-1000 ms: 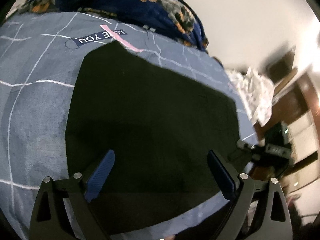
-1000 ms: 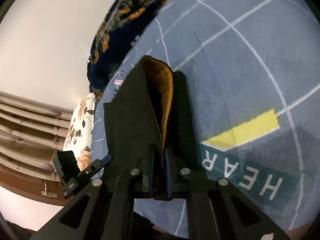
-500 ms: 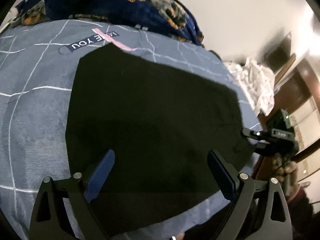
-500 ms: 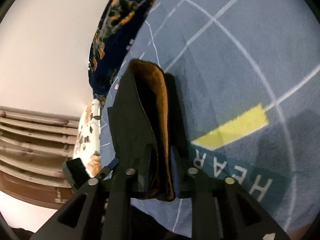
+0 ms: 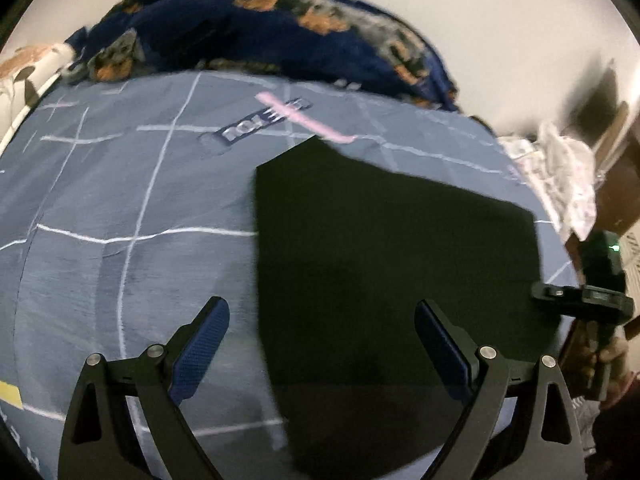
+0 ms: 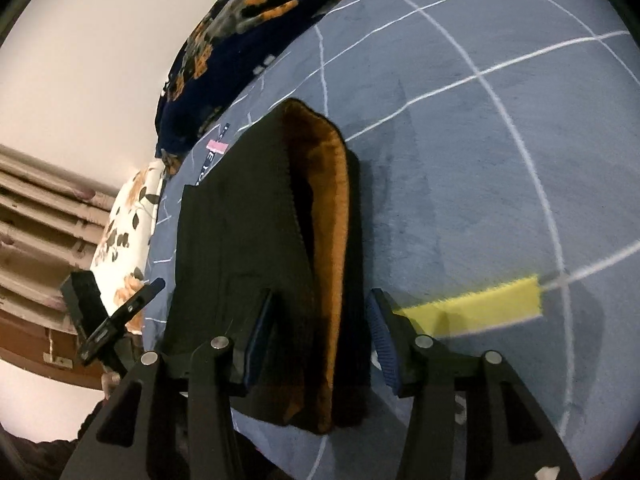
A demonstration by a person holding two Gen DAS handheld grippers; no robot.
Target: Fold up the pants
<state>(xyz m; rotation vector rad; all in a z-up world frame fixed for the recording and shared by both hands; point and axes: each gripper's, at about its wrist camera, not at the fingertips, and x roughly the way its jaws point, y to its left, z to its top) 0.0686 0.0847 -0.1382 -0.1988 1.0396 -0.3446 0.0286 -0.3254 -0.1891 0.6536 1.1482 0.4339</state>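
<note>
Spreading wide in the left wrist view, the left gripper (image 5: 322,340) hovers with its jaws far apart and nothing between the blue pads (image 5: 202,344). One pair of black pants (image 5: 396,280) lies folded flat on the grey-blue bedspread (image 5: 120,200), filling the picture from the centre out to 3 o'clock and down to 6 o'clock; the left pad hangs over bare bedspread, the right pad over the black cloth. At 3 o'clock the right gripper (image 5: 580,300) shows as one black tool at the edge of the pants, with part of a hand (image 5: 600,356) below it. One dark floral blanket (image 5: 280,36) is heaped along the far side of the bed at 12 o'clock, and a pink strip (image 5: 304,118) crosses a printed label just beyond the pants.

In the right wrist view, the right gripper (image 6: 320,336) stands about half open, its jaws having just been parting. The near end of the pants (image 6: 240,240) lies between the pads, showing a brown fleece lining (image 6: 332,208) from the centre down to 6 o'clock; the right pad stands clear of the cloth, while whether the left pad touches it I cannot tell. At 8 o'clock the left gripper (image 6: 116,320) appears as one black tool beside the edge of the bed. One yellow strip (image 6: 476,308) is printed on the bedspread (image 6: 480,140) at 3 o'clock, and one floral pillow (image 6: 124,236) sits at 9 o'clock.
</note>
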